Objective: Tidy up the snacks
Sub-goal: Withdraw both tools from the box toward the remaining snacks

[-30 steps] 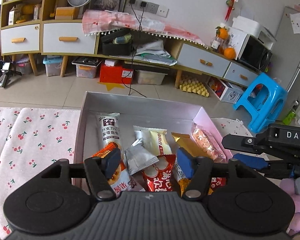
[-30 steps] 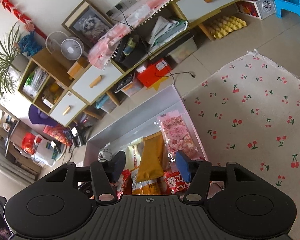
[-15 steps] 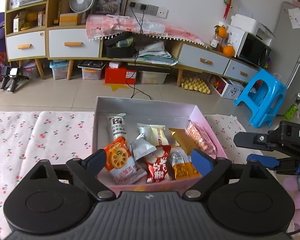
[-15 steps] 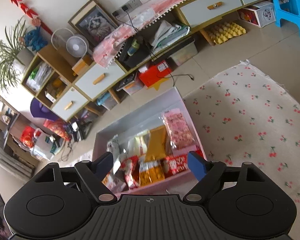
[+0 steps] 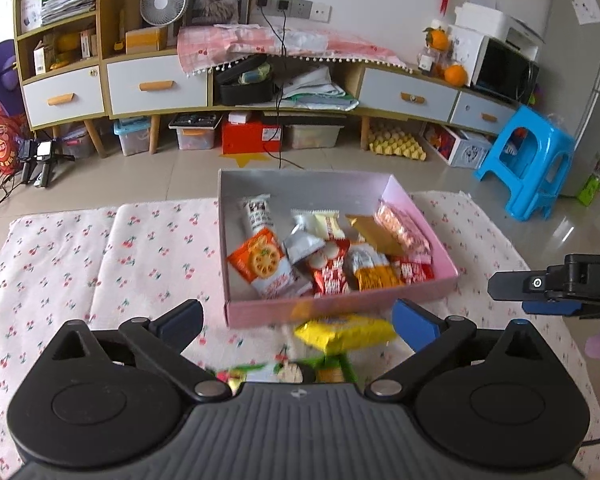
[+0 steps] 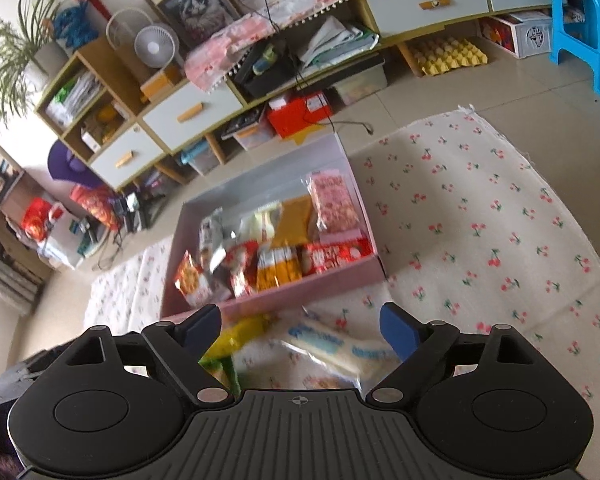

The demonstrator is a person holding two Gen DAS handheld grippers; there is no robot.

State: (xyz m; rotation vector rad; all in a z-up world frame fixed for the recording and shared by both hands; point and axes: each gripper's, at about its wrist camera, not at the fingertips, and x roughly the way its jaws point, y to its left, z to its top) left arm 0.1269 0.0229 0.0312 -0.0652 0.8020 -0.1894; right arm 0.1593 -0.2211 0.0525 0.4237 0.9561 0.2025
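Pink box (image 5: 340,308) sat on the cherry-print cloth (image 5: 100,248), full of snack packets: an orange cracker packet (image 5: 260,260) at its near left, a pink packet (image 5: 404,228) along its right wall. Left gripper (image 5: 296,320) hovered over the near box wall, fingers wide apart and opening, clamped on nothing; a yellow packet (image 5: 346,332) lay on the cloth below, just outside the box. Right gripper (image 6: 300,328) also had its fingers apart and opening, empty, above a clear-wrapped white snack (image 6: 336,352) and a green-yellow packet (image 6: 228,348) on the cloth.
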